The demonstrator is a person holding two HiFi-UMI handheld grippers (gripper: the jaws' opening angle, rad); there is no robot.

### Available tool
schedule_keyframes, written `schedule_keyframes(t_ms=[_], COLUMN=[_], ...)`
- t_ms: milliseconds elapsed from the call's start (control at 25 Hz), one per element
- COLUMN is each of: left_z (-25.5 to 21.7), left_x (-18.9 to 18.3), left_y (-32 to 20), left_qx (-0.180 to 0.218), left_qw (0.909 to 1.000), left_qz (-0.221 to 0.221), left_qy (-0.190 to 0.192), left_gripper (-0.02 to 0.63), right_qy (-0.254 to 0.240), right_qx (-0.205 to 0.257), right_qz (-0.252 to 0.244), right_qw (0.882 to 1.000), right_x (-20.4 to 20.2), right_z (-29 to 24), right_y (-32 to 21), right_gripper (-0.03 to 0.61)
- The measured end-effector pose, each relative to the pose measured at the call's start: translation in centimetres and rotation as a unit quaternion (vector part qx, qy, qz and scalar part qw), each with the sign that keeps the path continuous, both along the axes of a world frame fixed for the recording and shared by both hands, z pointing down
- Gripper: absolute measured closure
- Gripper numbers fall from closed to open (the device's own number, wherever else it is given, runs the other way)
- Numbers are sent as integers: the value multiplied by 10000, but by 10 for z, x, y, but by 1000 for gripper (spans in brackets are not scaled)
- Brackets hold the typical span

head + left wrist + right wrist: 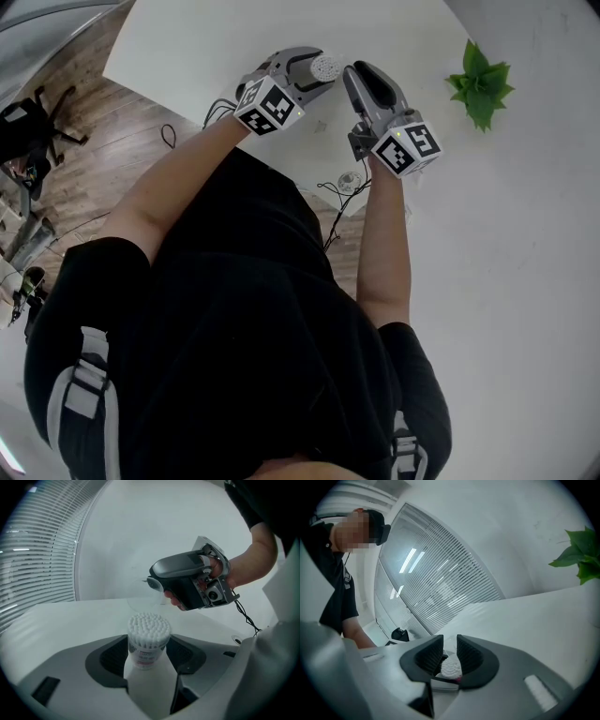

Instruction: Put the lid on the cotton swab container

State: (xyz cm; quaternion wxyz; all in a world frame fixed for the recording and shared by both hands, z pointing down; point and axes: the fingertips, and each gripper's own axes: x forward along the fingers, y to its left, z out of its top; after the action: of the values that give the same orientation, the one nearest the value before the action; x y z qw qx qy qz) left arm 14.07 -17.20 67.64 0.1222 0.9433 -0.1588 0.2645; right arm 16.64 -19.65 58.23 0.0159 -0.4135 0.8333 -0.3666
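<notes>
well, the whole thing turns on one short gap. the left gripper [309, 70] holds the cotton swab container [148, 641] up off the white table [187, 47], its jaws spread wide and pressing on the tub's two sides. the tub's long axis runs up between those jaws, so its open mouth faces up and away from the hand. it is packed full: the white swab heads [149, 624] stand in a tight dome at the mouth, with nothing covering them.

the lid [143, 598] is in the right gripper [450, 645], whose jaws stand narrow and pinch it by its edge. it is clear plastic and shows only faintly, so i can't say just how it is tilted. seen from the left gripper view, it hangs off the right gripper's tip, just above and a little beyond the swab heads, near them but seemingly not touching. seen along the right jaws, the swab heads show low in the slot, so the mouth lies ahead of and below the lid.

my reading: the right hand is the one to move, since it carries the lid. it would have to bring the lid down and in over the mouth, flat to the rim, while the left hand keeps the tub steady.

a green plant [480, 82] sits well off to the right, out of the way.
</notes>
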Motion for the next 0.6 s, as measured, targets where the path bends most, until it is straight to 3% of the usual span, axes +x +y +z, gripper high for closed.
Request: schedule_keyframes(t_ms=[600], left_z=[0], left_x=[1], left_y=[0], left_qx=[48], left_qw=[9999], left_qz=[-53], left_qy=[83], left_gripper=[354], right_qy=[156], right_qx=[-194], right_qz=[-260], right_qw=[9993], right_x=[-28], right_z=[13], right_y=[16], right_gripper=[480])
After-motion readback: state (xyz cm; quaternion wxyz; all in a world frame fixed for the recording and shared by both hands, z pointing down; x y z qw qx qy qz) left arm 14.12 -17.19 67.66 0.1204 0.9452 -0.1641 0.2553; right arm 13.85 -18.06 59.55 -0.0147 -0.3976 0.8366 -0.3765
